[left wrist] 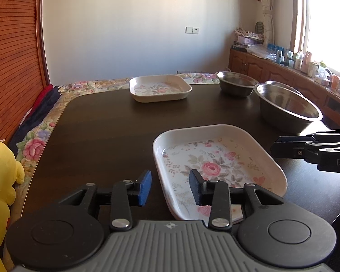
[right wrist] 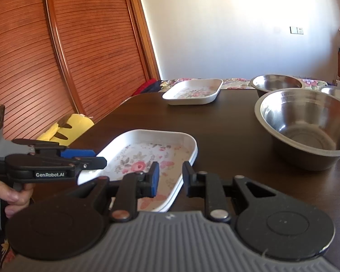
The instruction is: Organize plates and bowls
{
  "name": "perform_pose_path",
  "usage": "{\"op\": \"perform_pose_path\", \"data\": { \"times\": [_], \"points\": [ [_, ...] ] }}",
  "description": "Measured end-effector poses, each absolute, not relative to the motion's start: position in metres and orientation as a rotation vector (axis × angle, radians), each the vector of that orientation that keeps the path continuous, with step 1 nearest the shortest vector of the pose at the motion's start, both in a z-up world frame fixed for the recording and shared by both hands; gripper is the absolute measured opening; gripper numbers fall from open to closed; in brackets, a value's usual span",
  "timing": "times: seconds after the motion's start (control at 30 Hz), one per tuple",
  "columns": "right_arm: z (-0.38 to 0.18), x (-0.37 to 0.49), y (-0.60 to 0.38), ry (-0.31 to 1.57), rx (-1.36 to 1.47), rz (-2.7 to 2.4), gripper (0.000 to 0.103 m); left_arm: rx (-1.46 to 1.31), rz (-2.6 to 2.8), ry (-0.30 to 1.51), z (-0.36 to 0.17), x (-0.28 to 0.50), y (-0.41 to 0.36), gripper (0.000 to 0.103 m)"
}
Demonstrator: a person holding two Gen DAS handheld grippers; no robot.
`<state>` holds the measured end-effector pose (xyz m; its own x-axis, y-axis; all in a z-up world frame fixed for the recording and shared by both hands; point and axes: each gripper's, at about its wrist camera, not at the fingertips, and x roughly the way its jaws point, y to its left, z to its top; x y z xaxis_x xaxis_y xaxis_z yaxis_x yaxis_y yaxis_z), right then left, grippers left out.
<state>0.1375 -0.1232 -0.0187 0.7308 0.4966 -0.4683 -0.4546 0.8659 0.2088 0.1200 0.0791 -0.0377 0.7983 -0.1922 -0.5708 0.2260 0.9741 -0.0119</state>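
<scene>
Left wrist view, contents of the dark wooden table [left wrist: 106, 122].

Item 1: near floral plate [left wrist: 217, 165], rectangular with a rose print, lying flat by the table's near edge. A second rim line shows under its near corner in both views, so it may be two plates nested; this cannot be settled.

Item 2: far floral plate [left wrist: 159, 88], same pattern, alone toward the far edge, well apart from item 1.

Item 3: large steel bowl [left wrist: 287, 108], upright and empty, by the right edge.

Item 4: smaller steel bowl [left wrist: 235, 82], upright near the far right corner, apart from item 3. A further steel rim [left wrist: 283, 85] shows behind the large bowl; what it belongs to cannot be told.

Left gripper [left wrist: 170, 187]: jaws part-open and straddling the near plate's left rim, one pad outside it, one over the plate's floor. Neither pad presses on the rim; nothing is held.

Right gripper [right wrist: 170, 179]: jaws narrow, with a clear gap between them, poised at the near plate's right rim and holding nothing.

Off-table: yellow plush toy [left wrist: 2, 181] and floral bedding [left wrist: 38, 140] beside the left edge.

Status, as judged: sorting is at most partly done. The far plate is not yet joined to the near one, and the bowls are not yet nested. No item is in transit.
</scene>
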Motion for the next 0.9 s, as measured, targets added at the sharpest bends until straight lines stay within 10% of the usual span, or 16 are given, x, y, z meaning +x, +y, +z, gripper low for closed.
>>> {"op": "perform_pose_path", "data": {
  "times": [0.9],
  "points": [
    [0.037,0.142,-0.125,0.423,0.006,0.52,0.027,0.071,-0.227,0.507,0.006,0.117,0.077,0.042]
  ]
}}
